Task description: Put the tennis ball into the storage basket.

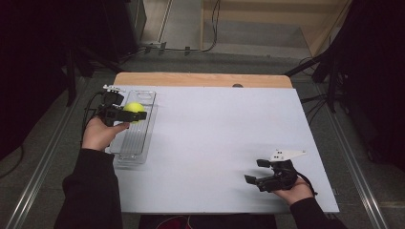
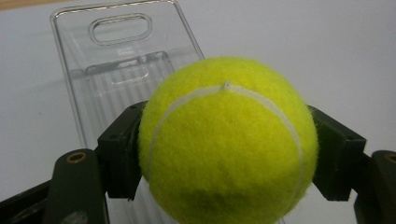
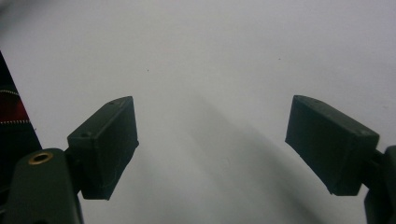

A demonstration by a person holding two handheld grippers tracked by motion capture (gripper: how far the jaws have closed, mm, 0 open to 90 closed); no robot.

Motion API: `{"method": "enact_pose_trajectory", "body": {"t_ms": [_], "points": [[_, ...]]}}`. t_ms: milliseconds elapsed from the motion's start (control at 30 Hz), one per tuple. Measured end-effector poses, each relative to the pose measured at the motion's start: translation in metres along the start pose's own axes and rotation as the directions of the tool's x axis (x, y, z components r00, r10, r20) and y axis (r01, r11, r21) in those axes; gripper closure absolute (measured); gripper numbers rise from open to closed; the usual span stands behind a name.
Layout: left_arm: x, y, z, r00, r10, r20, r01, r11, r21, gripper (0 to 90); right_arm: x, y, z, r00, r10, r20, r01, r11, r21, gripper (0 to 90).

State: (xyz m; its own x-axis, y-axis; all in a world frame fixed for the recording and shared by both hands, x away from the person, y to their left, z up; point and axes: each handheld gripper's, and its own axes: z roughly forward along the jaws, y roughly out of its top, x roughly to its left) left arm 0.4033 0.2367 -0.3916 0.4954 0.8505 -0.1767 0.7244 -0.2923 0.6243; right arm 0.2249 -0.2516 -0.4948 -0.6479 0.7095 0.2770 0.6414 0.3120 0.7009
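A yellow-green tennis ball (image 1: 134, 109) (image 2: 226, 140) is clamped between the jaws of my left gripper (image 1: 136, 112) (image 2: 229, 154), held just above a clear plastic tray (image 1: 144, 125) (image 2: 74, 56) at the table's left side. The tray is long and ribbed, with a handle slot at its far end. Near the table's front right, my right gripper (image 1: 253, 171) (image 3: 212, 140) stands open over the bare white surface, nothing between its black jaws.
The white tabletop (image 1: 215, 133) has a wooden strip (image 1: 200, 79) along its far edge. Cables and dark equipment lie on the floor beyond the table. A metal rail (image 1: 38, 171) runs along the left side.
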Motion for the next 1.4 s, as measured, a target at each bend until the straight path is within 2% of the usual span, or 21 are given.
{"method": "enact_pose_trajectory", "body": {"t_ms": [333, 1400], "points": [[0.003, 0.000, -0.002, 0.9994, -0.016, -0.030, 0.015, 0.9997, -0.018, 25.6, 0.000, 0.000, 0.000, 1.0000, 0.000, 0.001, 0.000, 1.000, 0.000, 14.9], [0.011, -0.009, 0.025, 0.9977, -0.046, -0.049, 0.048, 0.9977, 0.048, 25.4, 0.000, 0.000, 0.000, 1.0000, 0.003, 0.001, -0.003, 1.000, 0.002, 14.9]]}}
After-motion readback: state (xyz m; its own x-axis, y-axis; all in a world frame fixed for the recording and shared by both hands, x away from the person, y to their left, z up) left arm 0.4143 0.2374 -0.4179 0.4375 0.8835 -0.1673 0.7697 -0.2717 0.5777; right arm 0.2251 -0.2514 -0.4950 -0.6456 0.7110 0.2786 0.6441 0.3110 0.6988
